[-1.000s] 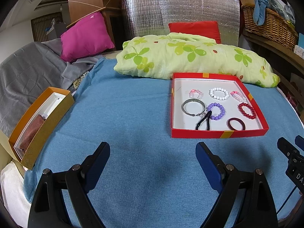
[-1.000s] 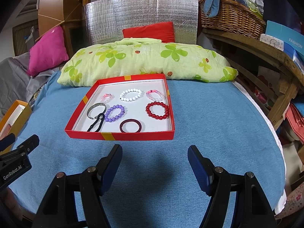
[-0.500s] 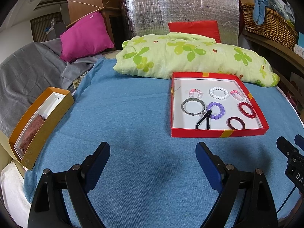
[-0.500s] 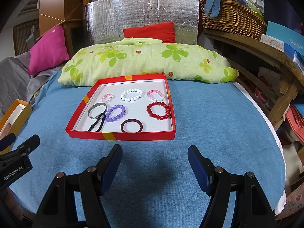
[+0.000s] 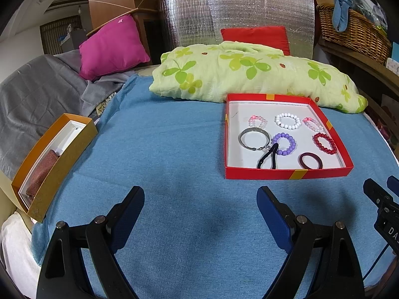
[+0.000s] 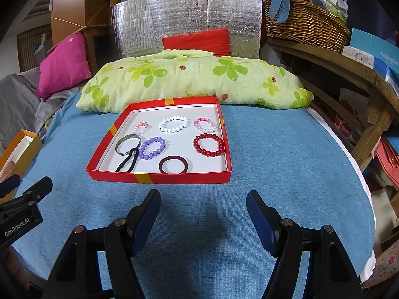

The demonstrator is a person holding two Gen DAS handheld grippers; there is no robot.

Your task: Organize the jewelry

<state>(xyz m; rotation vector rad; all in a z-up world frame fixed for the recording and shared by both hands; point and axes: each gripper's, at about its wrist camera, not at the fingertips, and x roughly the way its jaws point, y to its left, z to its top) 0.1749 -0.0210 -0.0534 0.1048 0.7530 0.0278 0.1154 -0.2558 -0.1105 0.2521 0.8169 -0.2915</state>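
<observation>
A shallow red tray (image 5: 286, 174) (image 6: 159, 177) lies on the blue cloth and holds several bracelets: a silver bangle (image 6: 127, 141), a purple bead bracelet (image 6: 152, 147), a white bead bracelet (image 6: 173, 123), a red bead bracelet (image 6: 209, 144), a dark maroon ring (image 6: 173, 165), a black hair tie (image 6: 128, 163). An open orange box (image 5: 53, 158) (image 6: 17, 149) sits at the left edge. My left gripper (image 5: 200, 200) is open and empty over bare cloth, left of the tray. My right gripper (image 6: 203, 205) is open and empty just in front of the tray.
A green floral pillow (image 6: 189, 84) lies behind the tray, with a pink cushion (image 5: 112, 46) and grey cloth (image 5: 37, 99) at the left. A wicker basket (image 6: 304, 25) stands on a wooden shelf at the right. The cloth's right edge (image 6: 359, 174) drops off.
The right wrist view has shifted very slightly toward the tray. Both grippers stay open and empty.
</observation>
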